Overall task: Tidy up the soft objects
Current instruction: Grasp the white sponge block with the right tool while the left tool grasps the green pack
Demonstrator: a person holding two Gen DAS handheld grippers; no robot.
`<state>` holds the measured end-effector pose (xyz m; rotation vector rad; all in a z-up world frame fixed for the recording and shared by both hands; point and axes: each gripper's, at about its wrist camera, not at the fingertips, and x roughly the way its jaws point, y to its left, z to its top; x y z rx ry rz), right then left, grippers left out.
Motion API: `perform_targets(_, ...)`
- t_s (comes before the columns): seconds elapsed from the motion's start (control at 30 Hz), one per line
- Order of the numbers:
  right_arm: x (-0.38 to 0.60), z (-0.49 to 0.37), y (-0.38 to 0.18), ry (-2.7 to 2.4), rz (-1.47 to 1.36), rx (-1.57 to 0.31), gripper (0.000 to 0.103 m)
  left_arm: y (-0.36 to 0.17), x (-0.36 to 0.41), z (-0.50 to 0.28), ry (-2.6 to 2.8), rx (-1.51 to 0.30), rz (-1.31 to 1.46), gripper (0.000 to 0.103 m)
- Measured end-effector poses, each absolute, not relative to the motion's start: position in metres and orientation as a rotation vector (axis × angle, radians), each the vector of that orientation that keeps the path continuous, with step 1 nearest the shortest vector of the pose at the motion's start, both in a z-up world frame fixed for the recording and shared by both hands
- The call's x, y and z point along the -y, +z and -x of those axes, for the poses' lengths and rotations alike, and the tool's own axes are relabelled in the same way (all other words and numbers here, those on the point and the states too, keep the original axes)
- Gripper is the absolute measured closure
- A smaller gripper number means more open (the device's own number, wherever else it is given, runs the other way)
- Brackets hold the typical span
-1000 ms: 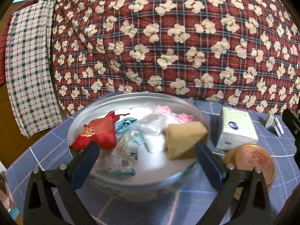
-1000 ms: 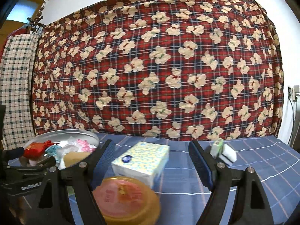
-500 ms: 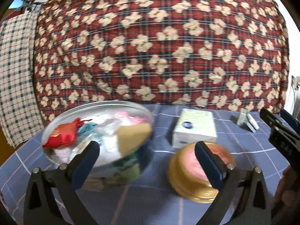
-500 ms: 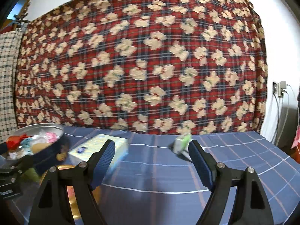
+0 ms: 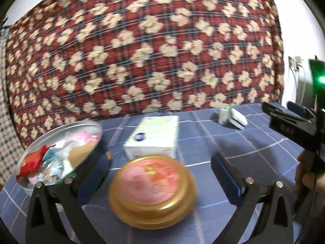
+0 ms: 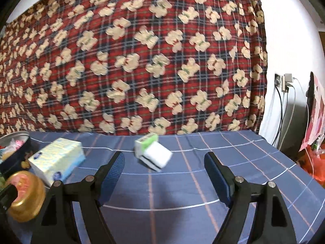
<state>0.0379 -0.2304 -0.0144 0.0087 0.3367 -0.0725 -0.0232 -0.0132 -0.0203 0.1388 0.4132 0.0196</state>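
The left gripper (image 5: 156,177) stands wide and empty around the round gold tin with a pink lid (image 5: 151,189), low in frame. The right gripper (image 6: 164,174) gapes empty below the small white-and-green sponges (image 6: 153,154). Soft items fill the round metal tin (image 5: 59,152) at left.

The table is covered by a blue checked cloth (image 6: 182,183). At its left edge stands a round tin (image 5: 95,140) filled with soft items. A gold-lidded round container (image 5: 152,191) sits near the front edge, with a tissue box (image 5: 154,136) just behind it. Two small packets (image 6: 153,152) lie toward the back edge, touching.
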Motion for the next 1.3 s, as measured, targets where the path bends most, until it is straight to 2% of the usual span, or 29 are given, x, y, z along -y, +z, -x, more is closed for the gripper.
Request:
perform_targets(0.4,0.271,-0.104,-0.032,0.047,-0.043,-0.546,0.021,-0.029,0.089,-0.001,-0.129,-0.492,-0.167,0.000)
perform_targets(0.67,0.259,-0.182,-0.062,0.183,-0.007,-0.770,0.021,-0.032,0.103,-0.005,-0.145,-0.515,-0.184,0.000)
perform_targets(1.07,0.252,-0.228,-0.075,0.277,0.030,-0.862,0.021,-0.039,0.107,-0.018,-0.156,-0.598,-0.186,0.000)
perform_targets(1.17,0.254,-0.222,-0.071,0.265,0.031,-0.835,0.034,-0.039,0.107,-0.019,-0.156,-0.601,-0.188,0.000)
perform_targets(1.3,0.260,-0.212,-0.067,0.255,0.009,-0.813,0.038,-0.040,0.107,-0.021,-0.152,-0.608,-0.187,0.000)
